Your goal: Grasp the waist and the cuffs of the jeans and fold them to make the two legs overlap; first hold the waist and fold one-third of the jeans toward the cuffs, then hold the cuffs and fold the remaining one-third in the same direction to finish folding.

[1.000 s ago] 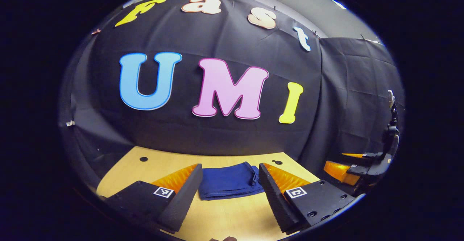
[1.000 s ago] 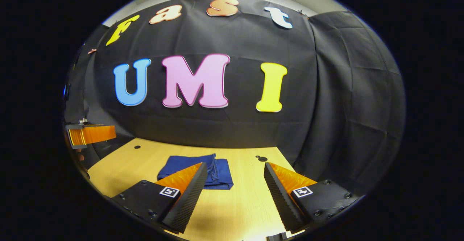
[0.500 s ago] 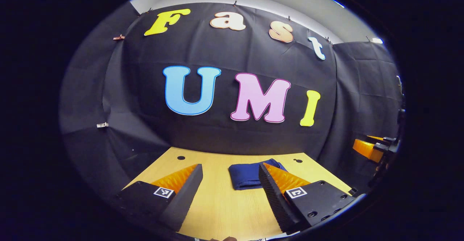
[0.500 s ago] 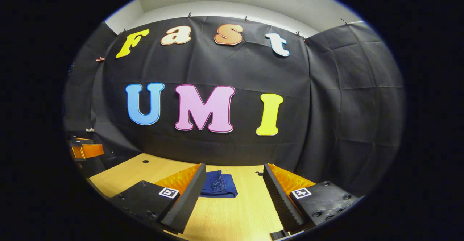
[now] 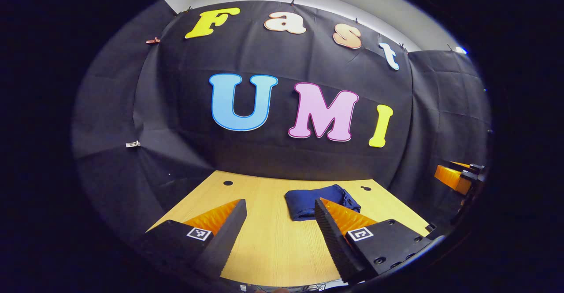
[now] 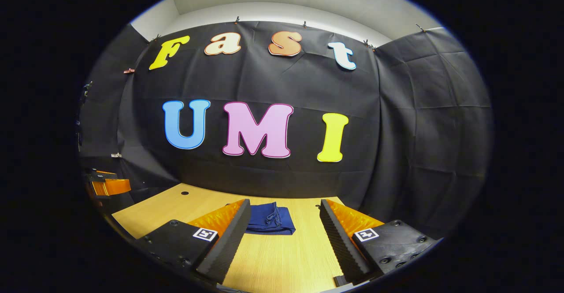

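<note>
The jeans (image 5: 318,200) are shown folded into a compact dark-blue bundle that lies flat on the wooden table (image 5: 273,244), toward its far side near the black cloth wall (image 5: 282,161).

In the left gripper view, the left gripper (image 5: 280,235) is held above the near part of the table with its jaws spread wide and nothing gripped between them. The bundle is seen ahead of the fingers and slightly to the right of the gap, its near right corner partly hidden behind the tip of the right-hand finger. No contact between gripper and cloth is seen. The right gripper (image 5: 456,176) is seen far off to the right of this view, past the table's right edge.

In the right gripper view, the right gripper (image 6: 284,238) is likewise held wide apart and empty above the near part of the table (image 6: 282,257). The jeans (image 6: 273,218) are seen ahead, just left of the middle of the gap, their left part hidden behind the tip of the left-hand finger. The left gripper (image 6: 108,185) is seen far to the left, beyond the table's left edge.

Two small dark holes (image 5: 228,183) are seen in the tabletop near its far edge, one on either side of the bundle.
</note>
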### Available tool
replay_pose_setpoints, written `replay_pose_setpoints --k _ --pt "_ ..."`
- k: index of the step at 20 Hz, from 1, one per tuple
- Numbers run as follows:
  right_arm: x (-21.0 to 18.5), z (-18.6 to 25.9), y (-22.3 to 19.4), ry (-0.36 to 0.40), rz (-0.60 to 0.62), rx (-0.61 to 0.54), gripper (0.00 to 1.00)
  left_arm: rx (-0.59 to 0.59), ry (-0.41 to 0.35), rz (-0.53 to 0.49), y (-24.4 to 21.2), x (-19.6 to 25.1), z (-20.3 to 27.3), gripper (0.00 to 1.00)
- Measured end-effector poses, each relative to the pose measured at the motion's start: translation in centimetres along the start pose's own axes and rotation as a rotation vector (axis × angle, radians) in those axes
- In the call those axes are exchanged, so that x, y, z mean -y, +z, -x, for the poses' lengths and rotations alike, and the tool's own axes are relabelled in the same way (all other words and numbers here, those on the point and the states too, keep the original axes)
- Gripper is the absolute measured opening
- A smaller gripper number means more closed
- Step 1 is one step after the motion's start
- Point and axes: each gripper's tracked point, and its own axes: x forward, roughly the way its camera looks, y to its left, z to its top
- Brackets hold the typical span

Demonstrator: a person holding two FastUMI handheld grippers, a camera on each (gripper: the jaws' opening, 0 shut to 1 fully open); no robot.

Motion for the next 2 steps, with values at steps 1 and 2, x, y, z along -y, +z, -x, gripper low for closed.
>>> replay_pose_setpoints --k 1,2 --pt "-0.16 0.32 -0.07 -0.001 0.005 -0.001 0.96 0.001 -0.004 -0.005 -0.09 -0.05 0.03 0.96" --pt "-0.37 0.4 -0.1 -0.001 0.006 -0.001 0.96 0.001 -0.005 -0.009 -0.15 -0.15 0.06 0.96"
